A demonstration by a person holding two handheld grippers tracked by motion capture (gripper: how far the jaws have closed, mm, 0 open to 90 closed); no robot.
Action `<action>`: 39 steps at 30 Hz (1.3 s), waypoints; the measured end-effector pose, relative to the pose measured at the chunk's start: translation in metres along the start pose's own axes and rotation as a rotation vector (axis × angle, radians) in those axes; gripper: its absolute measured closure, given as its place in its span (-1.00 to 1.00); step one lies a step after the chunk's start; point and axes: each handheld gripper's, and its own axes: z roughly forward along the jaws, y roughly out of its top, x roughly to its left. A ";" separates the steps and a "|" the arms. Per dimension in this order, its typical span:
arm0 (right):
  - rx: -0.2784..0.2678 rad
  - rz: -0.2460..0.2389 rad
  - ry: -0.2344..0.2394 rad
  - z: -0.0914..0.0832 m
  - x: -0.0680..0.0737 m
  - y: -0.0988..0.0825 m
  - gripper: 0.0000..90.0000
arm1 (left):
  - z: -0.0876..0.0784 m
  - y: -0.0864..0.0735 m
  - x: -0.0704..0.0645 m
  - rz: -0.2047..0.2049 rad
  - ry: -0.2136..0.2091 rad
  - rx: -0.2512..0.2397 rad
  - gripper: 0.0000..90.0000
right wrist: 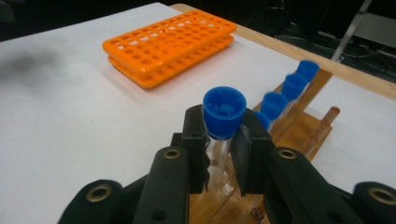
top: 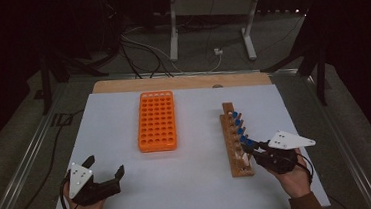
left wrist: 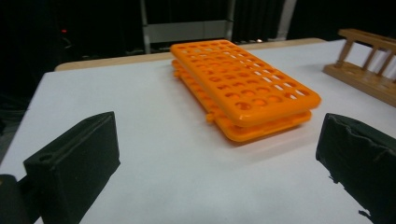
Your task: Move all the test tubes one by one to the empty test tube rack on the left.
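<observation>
Between the right gripper's jaws: a clear tube with a blue cap, pinched just under the cap.

In the high view, the right gripper sits at the near end of the wooden rack, jaws closed on the tube there; further blue-capped tubes stand beyond it in a row, and the orange rack lies well off to its left. The left gripper rests apart, jaws spread, nothing between them. In the left gripper view, the orange rack lies ahead of the wide jaws, the wooden rack to its right. In the right gripper view, the tube is transparent and slim, standing upright over the wooden rack; its cap is a bright blue, flared cup, hollow on top, rising above the jaw tips.
</observation>
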 end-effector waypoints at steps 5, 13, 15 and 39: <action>-0.006 -0.010 0.001 -0.004 0.002 0.008 0.71 | -0.001 0.007 0.002 -0.012 -0.049 -0.017 -0.99; -0.032 -0.019 0.017 -0.006 0.003 0.026 0.71 | 0.002 0.030 -0.009 -0.050 -0.124 -0.057 -0.99; -0.039 -0.021 0.022 -0.006 0.005 0.029 0.71 | 0.006 0.035 -0.015 -0.029 -0.134 -0.054 -0.99; -0.003 0.037 0.089 0.038 0.016 0.042 0.71 | 0.092 0.064 -0.126 0.122 -0.360 0.001 -0.92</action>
